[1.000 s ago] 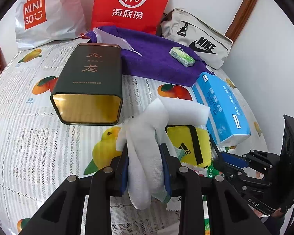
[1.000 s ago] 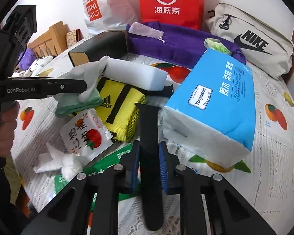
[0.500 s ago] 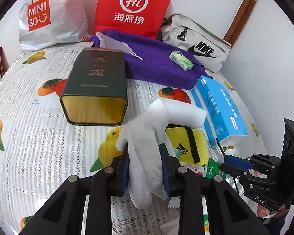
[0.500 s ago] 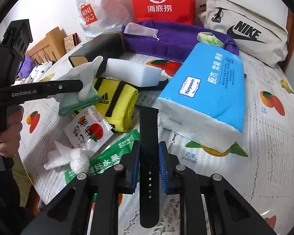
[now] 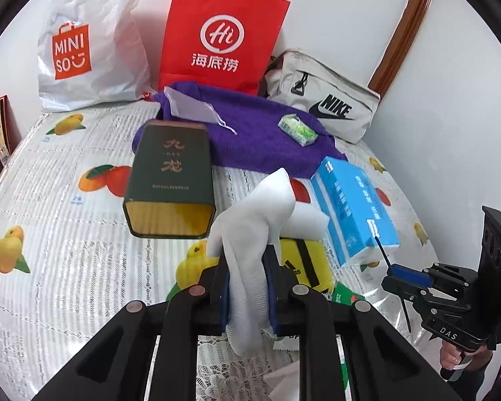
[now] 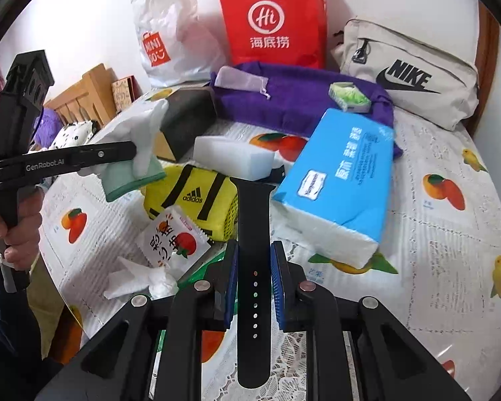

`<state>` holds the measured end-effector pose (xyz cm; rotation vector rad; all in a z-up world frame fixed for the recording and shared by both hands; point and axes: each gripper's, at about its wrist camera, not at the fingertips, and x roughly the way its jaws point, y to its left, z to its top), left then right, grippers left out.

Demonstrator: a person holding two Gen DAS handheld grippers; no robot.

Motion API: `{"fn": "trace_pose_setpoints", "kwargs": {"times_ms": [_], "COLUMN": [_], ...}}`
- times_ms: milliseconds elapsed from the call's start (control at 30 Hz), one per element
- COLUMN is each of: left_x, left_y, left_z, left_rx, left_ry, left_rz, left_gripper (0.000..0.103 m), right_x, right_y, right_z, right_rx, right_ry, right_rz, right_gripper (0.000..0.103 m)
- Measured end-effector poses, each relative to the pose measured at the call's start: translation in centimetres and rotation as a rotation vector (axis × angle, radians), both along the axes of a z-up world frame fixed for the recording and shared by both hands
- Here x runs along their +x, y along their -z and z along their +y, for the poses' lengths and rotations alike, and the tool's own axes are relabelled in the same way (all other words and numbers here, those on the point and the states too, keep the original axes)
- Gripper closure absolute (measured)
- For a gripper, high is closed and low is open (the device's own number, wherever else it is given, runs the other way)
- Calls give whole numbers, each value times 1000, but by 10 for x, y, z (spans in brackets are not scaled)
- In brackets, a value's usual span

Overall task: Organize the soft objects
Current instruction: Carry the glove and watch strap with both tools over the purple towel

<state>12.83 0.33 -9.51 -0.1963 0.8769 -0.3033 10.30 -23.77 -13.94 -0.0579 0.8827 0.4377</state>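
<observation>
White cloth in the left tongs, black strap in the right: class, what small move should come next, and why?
Probably carry the white cloth toward the open dark green tin. The left tongs have just been closing and pinch it clear of the pile; the right tongs grip the black perforated strap.

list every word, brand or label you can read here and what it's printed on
"MINISO": white plastic bag
"Hi" and "海底捞": red paper bag
"NIKE": beige pouch
"九龙": dark green tin; small line below unreadable
"adidas": yellow bag
"GenRobot.AI": left gripper
"DAS": right gripper
Blue tissue pack: print blurred
Snack sachet: characters unclear
"芒果", "mango": tablecloth, barely legible
</observation>
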Motion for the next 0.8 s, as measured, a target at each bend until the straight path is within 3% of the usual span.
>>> {"fn": "trace_pose_setpoints", "kwargs": {"times_ms": [433, 800], "left_x": [9, 23], "left_y": [-13, -9], "left_z": [10, 38], "left_rx": [7, 22], "left_ry": [-39, -118], "left_rz": [8, 35], "left_gripper": [86, 86], "right_x": [9, 24], "right_y": [-27, -32], "right_z": [-18, -41], "right_rx": [10, 2], "right_ry": [44, 103], "right_rz": [-27, -25], "right_gripper": [85, 85]}}
